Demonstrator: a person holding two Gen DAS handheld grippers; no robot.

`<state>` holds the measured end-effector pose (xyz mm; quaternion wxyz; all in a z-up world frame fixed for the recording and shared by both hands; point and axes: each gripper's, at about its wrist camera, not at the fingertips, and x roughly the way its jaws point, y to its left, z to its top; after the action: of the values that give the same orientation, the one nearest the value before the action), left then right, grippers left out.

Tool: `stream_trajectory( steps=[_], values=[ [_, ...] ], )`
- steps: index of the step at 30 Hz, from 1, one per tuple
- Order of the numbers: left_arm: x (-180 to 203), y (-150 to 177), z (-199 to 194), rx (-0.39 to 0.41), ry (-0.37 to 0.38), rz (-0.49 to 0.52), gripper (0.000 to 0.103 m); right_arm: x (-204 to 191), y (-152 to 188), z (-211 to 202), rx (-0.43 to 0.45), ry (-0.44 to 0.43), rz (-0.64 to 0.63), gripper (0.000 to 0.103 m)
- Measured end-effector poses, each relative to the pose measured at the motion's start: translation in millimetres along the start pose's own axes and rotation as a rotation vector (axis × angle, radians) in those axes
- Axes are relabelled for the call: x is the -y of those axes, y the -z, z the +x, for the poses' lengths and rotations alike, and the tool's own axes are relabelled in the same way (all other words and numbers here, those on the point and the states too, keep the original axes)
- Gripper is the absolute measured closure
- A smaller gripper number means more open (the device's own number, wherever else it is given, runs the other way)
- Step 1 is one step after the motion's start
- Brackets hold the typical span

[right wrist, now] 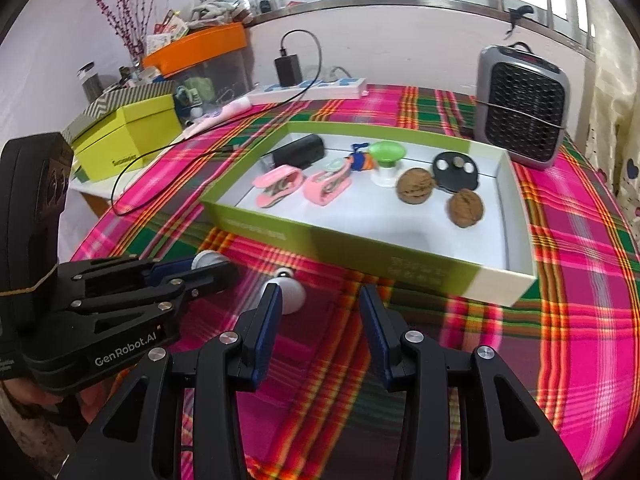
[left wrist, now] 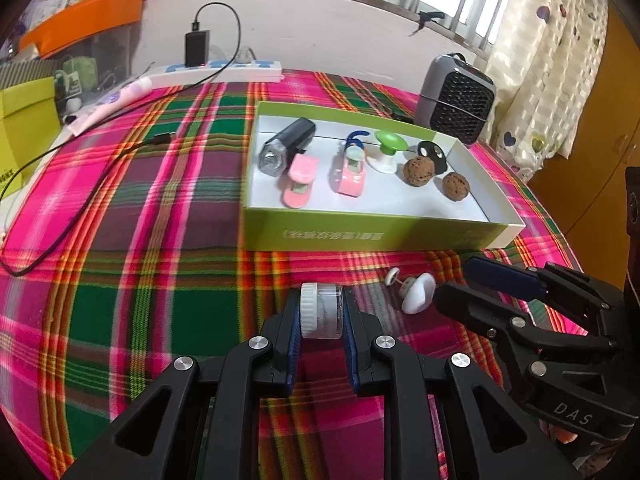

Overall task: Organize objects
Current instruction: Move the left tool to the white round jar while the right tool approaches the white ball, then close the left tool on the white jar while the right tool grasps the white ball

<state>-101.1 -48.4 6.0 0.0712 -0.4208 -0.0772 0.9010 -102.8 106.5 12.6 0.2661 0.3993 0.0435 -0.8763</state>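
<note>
My left gripper (left wrist: 321, 314) is shut on a small clear jar with a white lid (left wrist: 321, 312), held just above the plaid cloth in front of the green box (left wrist: 360, 236). It shows at the left of the right wrist view (right wrist: 208, 270). My right gripper (right wrist: 320, 320) is open and empty, with a white egg-shaped object (right wrist: 290, 292) lying next to its left finger; this object also shows in the left wrist view (left wrist: 418, 294). The box holds a black flashlight (left wrist: 286, 146), two pink clips (left wrist: 300, 186), a green-topped suction cup (left wrist: 390, 150), two walnuts (left wrist: 418, 170) and a black disc (left wrist: 432, 154).
A grey fan heater (right wrist: 524, 106) stands behind the box at the right. A white power strip with a black charger (right wrist: 316, 84) and a black cable (left wrist: 80, 208) lie at the back left. A yellow-green box (right wrist: 128, 136) sits off the table's left edge.
</note>
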Motion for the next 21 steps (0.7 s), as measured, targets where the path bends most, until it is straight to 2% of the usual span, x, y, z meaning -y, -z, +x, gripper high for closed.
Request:
stream_trajectory(
  steps=[21],
  values=[
    [-11.0, 1.3, -3.4, 0.003, 0.009, -0.016, 0.086, -17.5, -6.3, 26.9, -0.064, -0.006, -0.049, 0.062]
  ],
)
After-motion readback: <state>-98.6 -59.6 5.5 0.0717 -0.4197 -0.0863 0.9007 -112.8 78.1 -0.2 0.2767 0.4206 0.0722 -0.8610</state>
